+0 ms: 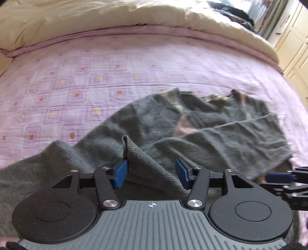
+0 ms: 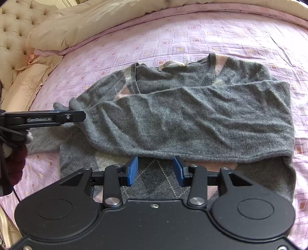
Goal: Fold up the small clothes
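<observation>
A grey knit sweater (image 2: 192,119) with pink argyle patches lies on the pink patterned bedspread (image 2: 173,38), one sleeve folded across its body. It also shows in the left wrist view (image 1: 192,134). My left gripper (image 1: 152,173) is open, with a raised fold of the sweater's fabric (image 1: 138,157) between its blue pads, against the left one. My right gripper (image 2: 156,170) is open and empty, just above the sweater's lower hem. The left gripper also shows from the side in the right wrist view (image 2: 57,117), at the sweater's left edge.
A cream duvet (image 1: 96,15) is bunched along the far side of the bed. A tufted headboard (image 2: 13,28) and pillows (image 2: 25,84) lie at the left of the right wrist view. Cream cabinets (image 1: 292,48) stand past the bed's right edge.
</observation>
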`<action>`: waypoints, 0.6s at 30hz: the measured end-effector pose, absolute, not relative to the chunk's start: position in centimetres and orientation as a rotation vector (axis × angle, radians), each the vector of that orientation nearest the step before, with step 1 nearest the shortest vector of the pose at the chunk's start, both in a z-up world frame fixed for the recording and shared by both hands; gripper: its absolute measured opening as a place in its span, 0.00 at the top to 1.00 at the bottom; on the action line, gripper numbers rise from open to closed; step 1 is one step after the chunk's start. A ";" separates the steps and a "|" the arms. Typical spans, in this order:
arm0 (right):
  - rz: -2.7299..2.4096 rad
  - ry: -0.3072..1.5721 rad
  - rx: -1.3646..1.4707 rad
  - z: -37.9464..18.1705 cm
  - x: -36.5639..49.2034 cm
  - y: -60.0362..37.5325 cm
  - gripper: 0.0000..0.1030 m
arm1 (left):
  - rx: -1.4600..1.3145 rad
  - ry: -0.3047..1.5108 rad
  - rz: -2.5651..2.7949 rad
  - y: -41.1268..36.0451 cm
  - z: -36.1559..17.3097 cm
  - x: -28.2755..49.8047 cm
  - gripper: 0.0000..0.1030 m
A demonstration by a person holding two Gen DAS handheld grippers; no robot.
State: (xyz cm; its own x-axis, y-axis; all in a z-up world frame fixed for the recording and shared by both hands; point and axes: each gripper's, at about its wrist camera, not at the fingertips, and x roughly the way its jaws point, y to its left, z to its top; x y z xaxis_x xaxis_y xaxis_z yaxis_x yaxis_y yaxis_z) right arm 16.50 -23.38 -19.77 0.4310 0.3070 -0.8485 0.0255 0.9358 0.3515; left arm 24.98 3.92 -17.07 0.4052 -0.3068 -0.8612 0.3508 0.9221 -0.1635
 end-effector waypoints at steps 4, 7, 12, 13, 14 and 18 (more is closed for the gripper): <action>0.182 1.119 0.344 -19.8 16.3 -23.3 0.50 | 0.060 1.077 -0.413 4.0 -16.8 24.2 0.49; 0.182 1.119 0.351 -19.7 16.3 -23.3 0.50 | 0.084 1.074 -0.387 4.3 -17.2 24.3 0.49; 0.184 1.115 0.353 -19.5 16.1 -23.3 0.50 | 0.173 1.032 -0.293 5.1 -17.9 25.1 0.49; 0.184 1.116 0.352 -19.5 16.1 -23.3 0.50 | 0.174 1.039 -0.292 5.3 -18.1 25.4 0.49; 0.183 1.118 0.350 -19.5 16.1 -23.4 0.50 | 0.170 1.046 -0.299 5.4 -18.4 25.6 0.49; 0.173 1.123 0.354 -19.7 16.1 -23.4 0.50 | 0.118 1.082 -0.436 4.8 -18.9 26.1 0.63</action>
